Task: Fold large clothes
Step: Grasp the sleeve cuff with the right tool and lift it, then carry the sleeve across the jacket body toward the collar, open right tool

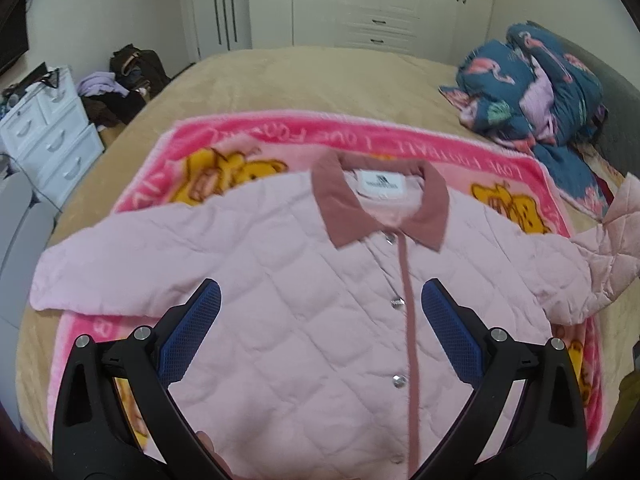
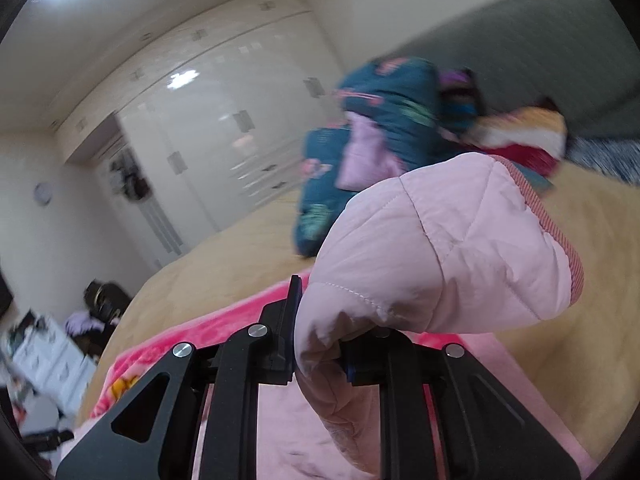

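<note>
A pale pink quilted jacket (image 1: 280, 280) with a dusty rose collar and snap buttons lies front up on a pink cartoon blanket (image 1: 248, 136) on the bed. My left gripper (image 1: 320, 300) hovers above the jacket's chest, open, with nothing between its blue pads. In the left wrist view the jacket's right sleeve (image 1: 616, 248) is lifted off the bed at the right edge. My right gripper (image 2: 320, 344) is shut on that sleeve (image 2: 440, 248) near its cuff, and the striped cuff edge flops over the fingers. The fabric hides the right fingertips.
A bundled dark blue flamingo-print quilt (image 1: 532, 84) sits at the far right of the tan bed cover (image 1: 320, 76). White wardrobes (image 1: 360, 0) line the far wall. A white drawer unit (image 1: 48, 132) and a pile of bags and clothes (image 1: 120, 84) stand left of the bed.
</note>
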Available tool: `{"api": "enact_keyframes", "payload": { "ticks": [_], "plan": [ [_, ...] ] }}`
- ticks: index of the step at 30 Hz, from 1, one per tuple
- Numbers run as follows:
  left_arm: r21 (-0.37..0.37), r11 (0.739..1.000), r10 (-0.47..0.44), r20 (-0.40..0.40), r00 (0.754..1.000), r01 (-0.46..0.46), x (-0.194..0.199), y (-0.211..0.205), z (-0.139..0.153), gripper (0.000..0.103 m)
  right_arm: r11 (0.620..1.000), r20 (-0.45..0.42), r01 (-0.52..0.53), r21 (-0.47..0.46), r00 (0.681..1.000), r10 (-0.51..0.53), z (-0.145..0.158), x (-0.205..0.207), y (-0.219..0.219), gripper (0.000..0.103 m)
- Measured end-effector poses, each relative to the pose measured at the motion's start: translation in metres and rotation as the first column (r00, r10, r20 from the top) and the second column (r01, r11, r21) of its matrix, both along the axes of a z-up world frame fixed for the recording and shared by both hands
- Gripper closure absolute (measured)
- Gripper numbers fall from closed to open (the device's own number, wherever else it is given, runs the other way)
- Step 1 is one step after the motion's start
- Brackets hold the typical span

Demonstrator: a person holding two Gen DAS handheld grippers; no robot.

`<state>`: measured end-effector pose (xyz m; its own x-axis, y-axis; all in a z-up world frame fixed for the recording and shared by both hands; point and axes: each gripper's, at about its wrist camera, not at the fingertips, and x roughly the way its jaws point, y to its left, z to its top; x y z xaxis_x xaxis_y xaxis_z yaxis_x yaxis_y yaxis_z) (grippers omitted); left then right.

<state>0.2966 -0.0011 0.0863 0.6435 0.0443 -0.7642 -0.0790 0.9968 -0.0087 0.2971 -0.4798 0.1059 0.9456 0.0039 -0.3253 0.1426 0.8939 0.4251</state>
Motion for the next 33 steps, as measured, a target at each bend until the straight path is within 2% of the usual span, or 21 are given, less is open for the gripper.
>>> {"api": "enact_keyframes", "payload": {
  "ticks": [3, 7, 15, 22, 26, 30, 33],
  "plan": [
    [0.0, 1.0, 0.02, 0.013, 1.0, -0.02, 0.002, 0.016, 0.006, 0.009, 0.997, 0.017, -0.059, -0.051, 0.998, 0.06, 0.015, 0.012, 0.033, 0.087],
    [-0.041, 0.998, 0.049, 0.022, 0.999, -0.048, 0.001, 0.037, 0.007, 0.009, 0.987, 0.017, -0.124, -0.104, 0.992, 0.127, 0.025, 0.025, 0.079, 0.087],
    [-0.097, 0.993, 0.061, 0.01, 0.998, -0.06, 0.001, 0.067, -0.027, 0.009, 0.955, -0.026, -0.235, -0.182, 0.972, 0.235, 0.013, 0.053, 0.161, 0.087],
    [-0.119, 0.991, 0.063, 0.004, 0.998, -0.062, 0.003, 0.082, -0.048, 0.009, 0.907, -0.107, -0.339, -0.249, 0.94, 0.323, -0.021, 0.069, 0.237, 0.087],
    [-0.154, 0.986, 0.059, 0.008, 0.998, -0.057, 0.002, 0.086, -0.057, 0.009, 0.86, -0.187, -0.418, -0.292, 0.907, 0.378, -0.055, 0.078, 0.285, 0.087],
    [-0.18, 0.982, 0.065, 0.003, 0.998, -0.064, 0.003, 0.091, -0.066, 0.009, 0.833, -0.285, -0.49, -0.258, 0.862, 0.419, -0.1, 0.083, 0.319, 0.086],
    [-0.193, 0.978, 0.076, 0.003, 0.997, -0.074, 0.005, 0.093, -0.072, 0.009, 0.837, -0.335, -0.512, -0.194, 0.836, 0.434, -0.13, 0.083, 0.331, 0.084]
  ]
}}
